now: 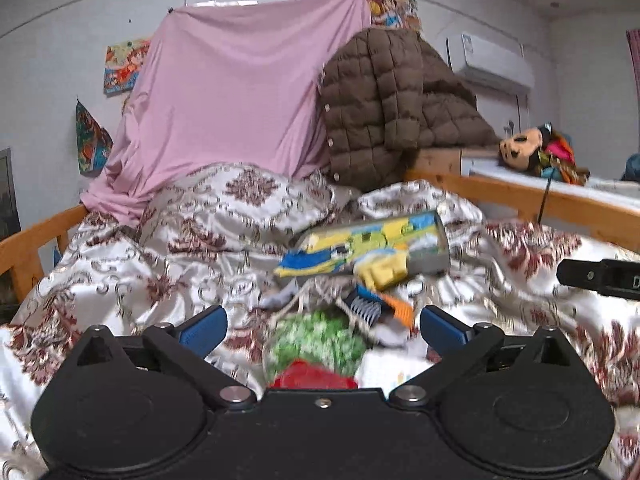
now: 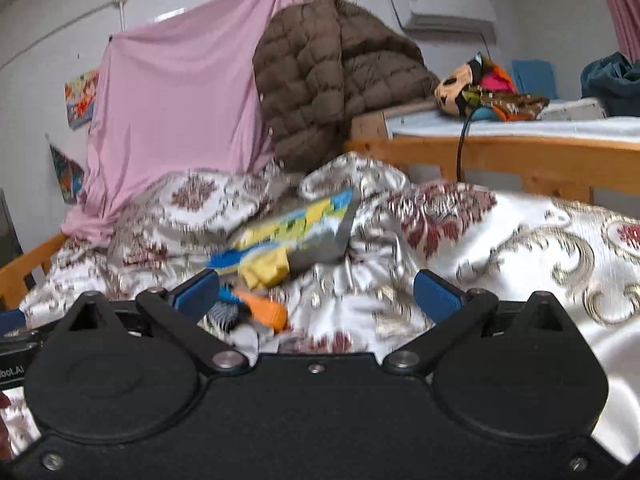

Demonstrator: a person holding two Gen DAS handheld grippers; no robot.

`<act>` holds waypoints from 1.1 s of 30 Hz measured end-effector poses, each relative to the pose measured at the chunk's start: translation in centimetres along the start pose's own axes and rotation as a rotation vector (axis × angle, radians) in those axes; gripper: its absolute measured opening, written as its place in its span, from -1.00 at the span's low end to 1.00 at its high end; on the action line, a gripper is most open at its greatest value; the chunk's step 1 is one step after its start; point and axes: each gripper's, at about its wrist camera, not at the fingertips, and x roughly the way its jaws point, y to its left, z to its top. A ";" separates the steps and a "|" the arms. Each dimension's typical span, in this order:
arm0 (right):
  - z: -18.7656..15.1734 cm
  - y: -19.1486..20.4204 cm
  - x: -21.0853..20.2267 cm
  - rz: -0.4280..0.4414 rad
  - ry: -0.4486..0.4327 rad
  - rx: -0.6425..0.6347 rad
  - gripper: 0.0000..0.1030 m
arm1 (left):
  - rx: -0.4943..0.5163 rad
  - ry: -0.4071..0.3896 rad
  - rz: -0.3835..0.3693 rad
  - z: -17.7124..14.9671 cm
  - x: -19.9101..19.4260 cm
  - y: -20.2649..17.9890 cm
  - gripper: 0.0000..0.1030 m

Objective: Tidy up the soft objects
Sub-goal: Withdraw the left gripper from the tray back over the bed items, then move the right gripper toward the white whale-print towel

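Socks lie heaped on the bed ahead of us: a yellow-and-blue box [image 1: 376, 242] rests tilted on the satin quilt [image 1: 120, 260], its open side toward us, with a blue-and-yellow sock [image 1: 312, 266] and a yellow sock [image 1: 382, 272] spilling at its mouth; what else it holds we cannot tell through the blur. Nearer us sit a green-and-white knitted piece [image 1: 316, 340], a red piece [image 1: 314, 376] just below it, and a striped sock with an orange toe [image 1: 384, 308]. Our left gripper [image 1: 322, 324] has its blue-padded jaws spread wide over this pile, gripping nothing. Our right gripper [image 2: 316, 294] likewise stands wide open and empty, with the orange toe just inside its left finger. The quilt is glossy, cream with maroon medallions, and rumpled. Behind it a pink sheet [image 1: 240, 96] drapes down, a brown quilted puffer jacket [image 1: 384, 100] hangs beside it, and a wooden bed rail [image 1: 560, 200] borders white walls.
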 end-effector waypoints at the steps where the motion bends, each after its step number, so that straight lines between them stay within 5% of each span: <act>1: -0.2 0.2 0.1 -0.002 0.023 -0.011 0.99 | 0.004 0.015 -0.002 -0.1 0.0 0.1 0.98; 7: -1.3 1.3 1.4 0.006 0.160 -0.120 0.99 | 0.028 0.090 -0.001 -2.3 -0.4 0.7 0.98; 22: -4.9 4.2 5.7 0.035 0.357 -0.308 0.99 | 0.051 0.340 0.035 -5.8 2.8 1.0 0.98; 33: -7.0 5.5 7.7 0.047 0.467 -0.369 0.99 | 0.039 0.439 0.055 -6.8 4.2 1.2 0.98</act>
